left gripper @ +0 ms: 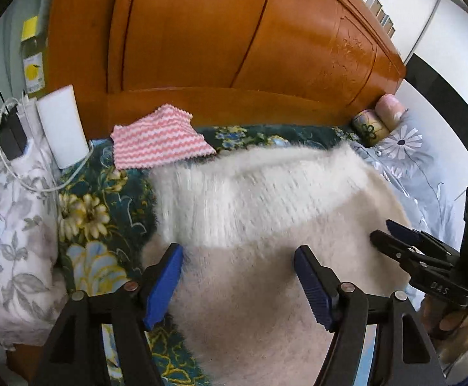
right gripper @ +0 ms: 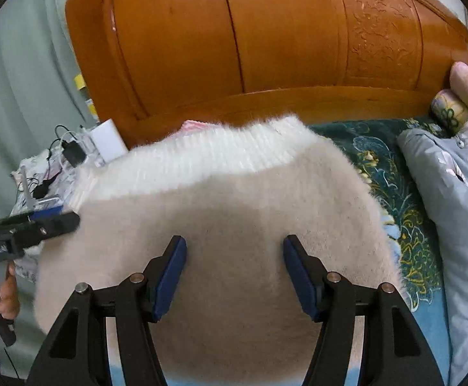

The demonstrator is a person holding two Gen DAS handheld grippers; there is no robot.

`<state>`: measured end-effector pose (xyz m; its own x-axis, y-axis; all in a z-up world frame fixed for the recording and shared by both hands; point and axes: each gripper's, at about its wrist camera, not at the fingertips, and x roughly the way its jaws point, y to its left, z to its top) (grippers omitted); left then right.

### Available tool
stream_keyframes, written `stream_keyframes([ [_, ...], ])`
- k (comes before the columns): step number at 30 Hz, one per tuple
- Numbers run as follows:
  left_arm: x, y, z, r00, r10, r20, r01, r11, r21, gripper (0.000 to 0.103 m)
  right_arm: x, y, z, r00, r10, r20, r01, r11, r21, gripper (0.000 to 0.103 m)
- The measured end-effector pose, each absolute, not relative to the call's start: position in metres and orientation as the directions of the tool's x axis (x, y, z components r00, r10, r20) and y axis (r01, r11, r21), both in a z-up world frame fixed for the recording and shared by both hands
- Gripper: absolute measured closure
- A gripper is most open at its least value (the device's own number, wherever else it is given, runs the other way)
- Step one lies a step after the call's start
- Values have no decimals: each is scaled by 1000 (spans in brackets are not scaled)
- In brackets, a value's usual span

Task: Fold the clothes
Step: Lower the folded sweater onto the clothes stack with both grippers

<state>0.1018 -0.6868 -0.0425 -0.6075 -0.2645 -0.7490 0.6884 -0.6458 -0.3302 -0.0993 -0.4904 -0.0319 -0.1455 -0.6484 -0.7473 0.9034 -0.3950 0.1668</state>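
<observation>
A fluffy cream sweater (left gripper: 266, 241) with a white ribbed hem lies on the floral bed cover; it fills the right wrist view (right gripper: 227, 212) too. My left gripper (left gripper: 238, 257) is open, its blue pads above the sweater's left part, holding nothing. My right gripper (right gripper: 234, 251) is open over the sweater's middle, holding nothing. The right gripper also shows at the right edge of the left wrist view (left gripper: 391, 234). The left gripper shows at the left edge of the right wrist view (right gripper: 53, 220).
A pink-and-white zigzag cloth (left gripper: 160, 141) lies behind the sweater near the orange wooden headboard (left gripper: 234, 48). A white box (left gripper: 61, 125), charger and cables (left gripper: 12, 135) sit at the left. A grey floral duvet (right gripper: 459, 193) and rolled pillows (left gripper: 379, 119) lie at the right.
</observation>
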Motion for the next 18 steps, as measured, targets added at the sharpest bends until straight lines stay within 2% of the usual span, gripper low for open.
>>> stream_keyframes([
  [4, 122, -660, -30, -617, -320, -719, 705, -630, -326, 28, -94, -478, -14, -150, -662, -734, 892, -411, 188, 39],
  [7, 136, -639, -21, -623, -361, -694, 718, -617, -323, 14, -77, -441, 8, -177, -741, -648, 870, -425, 248, 39],
  [8, 141, -632, -21, -624, -371, -688, 720, -614, -323, 13, -69, -429, 7, -177, -756, -630, 864, -427, 269, 35],
  [9, 144, -622, -26, -626, -372, -685, 719, -614, -324, 12, -62, -417, 5, -175, -768, -615, 857, -427, 289, 27],
  [12, 149, -597, -40, -615, -366, -698, 725, -610, -319, 9, -46, -400, -17, -167, -750, -640, 840, -448, 306, 24],
  [16, 150, -569, -53, -581, -377, -721, 740, -614, -276, 0, -33, -392, -43, -148, -710, -689, 815, -481, 322, 23],
  [18, 151, -559, -60, -573, -380, -726, 744, -612, -267, 0, -26, -387, -48, -153, -710, -687, 805, -493, 330, 7],
])
